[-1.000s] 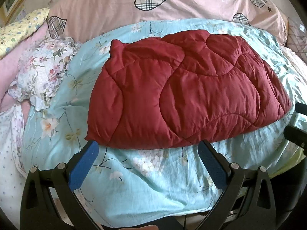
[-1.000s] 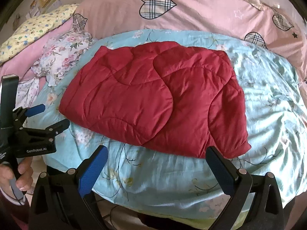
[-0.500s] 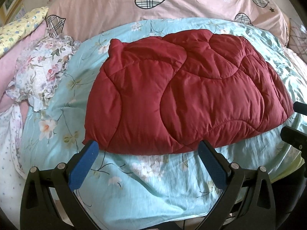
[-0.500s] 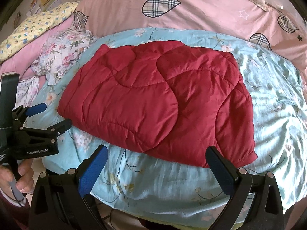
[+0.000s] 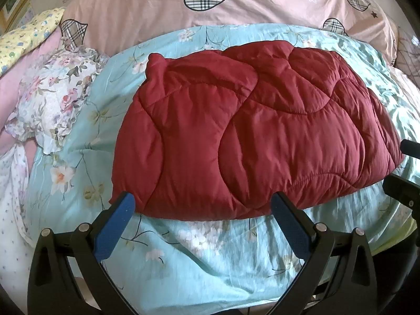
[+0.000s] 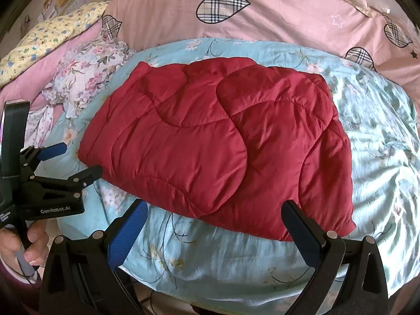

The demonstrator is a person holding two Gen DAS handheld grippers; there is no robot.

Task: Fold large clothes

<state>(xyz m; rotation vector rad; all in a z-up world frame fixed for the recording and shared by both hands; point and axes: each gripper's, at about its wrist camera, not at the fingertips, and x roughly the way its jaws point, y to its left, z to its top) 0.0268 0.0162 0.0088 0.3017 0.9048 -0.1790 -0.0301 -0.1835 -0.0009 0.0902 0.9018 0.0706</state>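
A dark red quilted garment (image 5: pixel 252 131) lies folded into a rough rectangle on the light blue floral bedspread (image 5: pixel 199 252); it also shows in the right wrist view (image 6: pixel 218 141). My left gripper (image 5: pixel 202 204) is open and empty, its fingertips at the garment's near edge. My right gripper (image 6: pixel 214 211) is open and empty, its fingertips just short of the garment's near edge. The left gripper also shows in the right wrist view (image 6: pixel 76 161), held by a hand at the garment's left corner. The right gripper's tips show at the right edge of the left wrist view (image 5: pixel 403 168).
A white floral cloth (image 6: pixel 84 76) lies bunched left of the garment. A pink duvet with plaid hearts (image 6: pixel 262 15) is piled behind it. A yellow patterned pillow (image 6: pixel 50 39) lies at far left. The bed's near edge (image 6: pixel 210 288) runs below the grippers.
Both grippers have moved forward toward the garment's near edge; the garment looks larger. The garment itself has not moved. Both stay open.
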